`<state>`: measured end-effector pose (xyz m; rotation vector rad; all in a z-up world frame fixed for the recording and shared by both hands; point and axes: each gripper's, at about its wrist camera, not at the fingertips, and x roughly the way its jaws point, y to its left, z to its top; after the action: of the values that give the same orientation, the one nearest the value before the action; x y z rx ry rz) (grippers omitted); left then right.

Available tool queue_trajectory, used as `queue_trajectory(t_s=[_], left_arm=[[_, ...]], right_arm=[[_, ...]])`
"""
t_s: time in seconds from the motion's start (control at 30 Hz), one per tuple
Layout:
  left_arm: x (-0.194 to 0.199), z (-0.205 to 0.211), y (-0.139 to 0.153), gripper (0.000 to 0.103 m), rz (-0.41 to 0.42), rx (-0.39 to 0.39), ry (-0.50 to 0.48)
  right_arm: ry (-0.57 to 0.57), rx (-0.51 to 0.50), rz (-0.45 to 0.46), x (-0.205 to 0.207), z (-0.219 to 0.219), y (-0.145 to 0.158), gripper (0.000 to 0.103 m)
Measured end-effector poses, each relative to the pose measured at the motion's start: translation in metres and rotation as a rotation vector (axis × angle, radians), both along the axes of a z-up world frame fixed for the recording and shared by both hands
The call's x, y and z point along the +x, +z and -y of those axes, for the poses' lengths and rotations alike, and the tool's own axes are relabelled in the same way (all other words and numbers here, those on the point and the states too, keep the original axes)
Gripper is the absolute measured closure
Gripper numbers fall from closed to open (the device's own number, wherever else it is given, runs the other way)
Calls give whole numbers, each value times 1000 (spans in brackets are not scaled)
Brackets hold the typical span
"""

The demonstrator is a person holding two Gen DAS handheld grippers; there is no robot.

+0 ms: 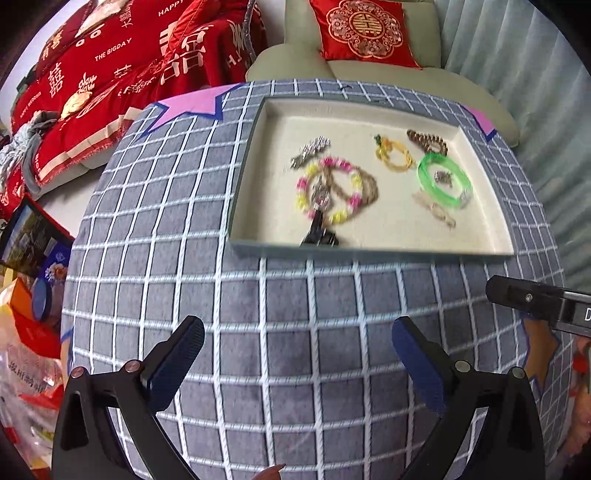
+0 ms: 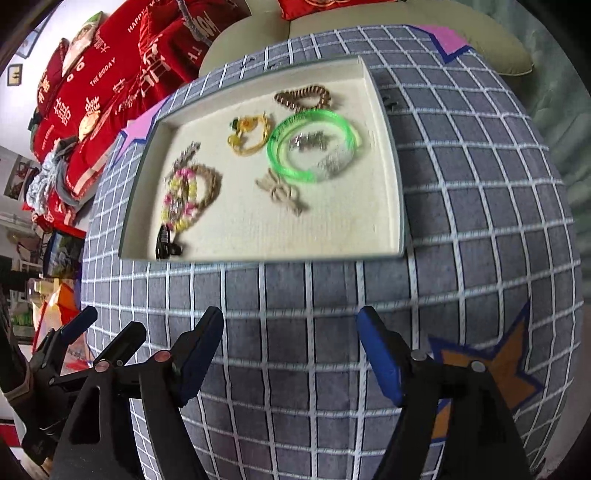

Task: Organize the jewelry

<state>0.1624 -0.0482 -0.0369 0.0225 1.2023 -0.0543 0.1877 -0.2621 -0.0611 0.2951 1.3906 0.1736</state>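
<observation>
1. The jewelry lies in a shallow tray [image 1: 255,155] with a cream lining, set on the far half of the counter [image 1: 295,332], which wears a grey cloth with a white grid.
2. Toward the tray's left end, a pink-and-yellow bead bracelet [image 1: 330,190] lies over a tan twisted cord loop [image 1: 369,184], with a silvery clip [image 1: 308,151] just beyond them and a small black piece [image 1: 319,232] at the near wall.
3. Near the middle, a yellow cord bracelet [image 1: 395,155] with a small green charm lies apart from the beads.
4. Toward the right end, a clear green bangle [image 1: 443,181] rings a small silvery piece [image 1: 443,177]; a brown bead bracelet [image 1: 428,142] lies just beyond it, and a pale knotted cord [image 1: 437,212] lies at its near side.
5. The left gripper [image 1: 297,354] hovers over bare cloth on the near side of the tray, jaws spread wide, nothing between them.
6. The right gripper [image 2: 291,350] also hangs over bare cloth short of the tray, jaws apart and empty. No earlier view shows how it got there.
7. In the right wrist view the left gripper stands just to the left of the right one.
8. Star patches mark the cloth: pink [image 1: 192,105] at the far corners, orange [image 2: 491,373] at the near right.
9. Beyond the counter stand a pale sofa [image 1: 295,62], a red cushion [image 1: 364,31] and red bedding [image 1: 110,74] with white lettering.
</observation>
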Motion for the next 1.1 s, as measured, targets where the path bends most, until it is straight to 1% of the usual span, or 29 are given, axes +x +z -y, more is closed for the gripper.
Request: queue_trajectory(t_s=[0.07, 0.1, 0.13, 0.27, 0.53, 0.7, 0.83, 0.97, 1.1], left_arm=[[-7, -2, -2, 0, -8, 2, 1], [-12, -3, -3, 0, -17, 1, 3], [-16, -4, -4, 0, -22, 0, 6], [-31, -8, -4, 0, -39, 4, 14], [-59, -19, 9, 0, -42, 10, 23], [-71, -23, 19, 0, -36, 14, 32], [-85, -23, 25, 0, -22, 36, 21], [-99, -23, 31, 0, -5, 47, 13], [-112, -24, 37, 0, 8, 42, 14]], right_arm=[[3, -10, -14, -7, -2, -3, 24], [3, -16, -20, -10, -3, -4, 20], [3, -20, -22, -13, -3, -4, 20], [-10, -32, -30, -29, -4, -4, 18], [-9, -62, -34, -54, -6, 3, 16], [27, -108, 5, -71, -15, 13, 15], [56, -138, 38, -87, -21, 23, 15], [49, -156, 50, -100, -21, 31, 15], [25, -173, 90, -115, -19, 41, 15]])
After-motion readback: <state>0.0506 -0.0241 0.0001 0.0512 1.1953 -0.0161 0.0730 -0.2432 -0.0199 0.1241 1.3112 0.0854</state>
